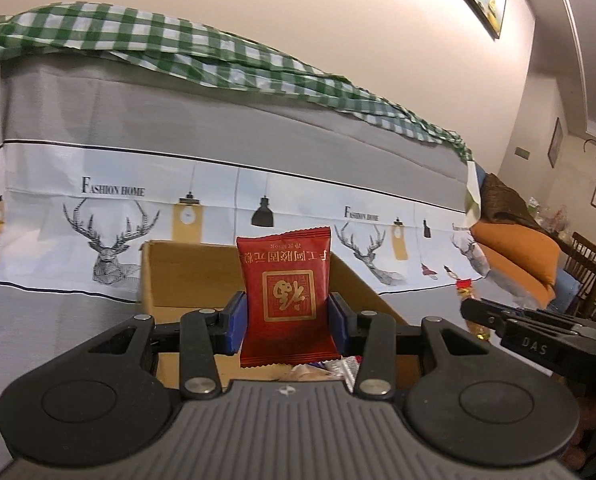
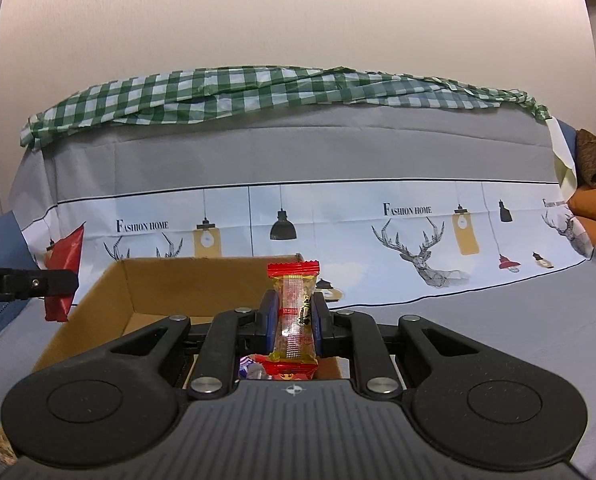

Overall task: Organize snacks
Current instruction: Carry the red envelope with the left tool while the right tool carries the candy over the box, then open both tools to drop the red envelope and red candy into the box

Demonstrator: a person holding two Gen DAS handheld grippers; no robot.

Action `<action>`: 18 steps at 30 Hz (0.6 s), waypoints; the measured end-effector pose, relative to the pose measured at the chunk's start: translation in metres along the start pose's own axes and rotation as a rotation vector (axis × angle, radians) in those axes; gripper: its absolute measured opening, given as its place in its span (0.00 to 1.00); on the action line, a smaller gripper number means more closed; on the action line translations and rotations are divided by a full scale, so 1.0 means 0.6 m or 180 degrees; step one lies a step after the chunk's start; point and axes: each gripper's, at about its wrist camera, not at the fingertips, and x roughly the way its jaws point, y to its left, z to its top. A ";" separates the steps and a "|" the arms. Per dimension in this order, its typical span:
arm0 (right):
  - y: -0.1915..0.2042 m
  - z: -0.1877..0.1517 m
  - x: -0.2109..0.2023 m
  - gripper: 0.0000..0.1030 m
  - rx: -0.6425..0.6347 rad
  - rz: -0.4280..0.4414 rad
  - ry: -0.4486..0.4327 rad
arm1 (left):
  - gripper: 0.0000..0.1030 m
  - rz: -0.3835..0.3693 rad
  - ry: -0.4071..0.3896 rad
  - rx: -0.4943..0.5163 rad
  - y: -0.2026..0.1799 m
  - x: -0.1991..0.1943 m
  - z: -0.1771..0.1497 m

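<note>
You're mid-delivery: your left tongs (image 1: pixel 286 316) are clamped partway open on a red sachet (image 1: pixel 286 300), your right tongs (image 2: pixel 294 320) nearly shut on a slim clear-and-red candy pack (image 2: pixel 294 312). Both snacks hang just above the cardboard box (image 2: pixel 146 280), which lies ahead of and beneath the tongs. Next, probably lower each over the box and let go.

- Warm, even indoor light in both views, moderately bright, without harsh shadows.
- Strong fisheye bending at the edges, dark vignetted corners.
- Small glare on the clear wrapper (image 2: pixel 294 312).
- Slightly soft, grainy on the far wall (image 1: pixel 298 8).
</note>
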 end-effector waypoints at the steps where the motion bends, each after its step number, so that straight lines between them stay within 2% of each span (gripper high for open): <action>1: 0.000 0.001 0.001 0.17 -0.0002 -0.0005 0.0005 | 0.46 -0.0017 -0.0002 -0.0006 -0.002 0.001 0.000; 18: 0.032 0.001 0.006 0.17 -0.0180 0.0059 0.0006 | 0.46 -0.0118 -0.0040 -0.0043 -0.007 0.000 0.002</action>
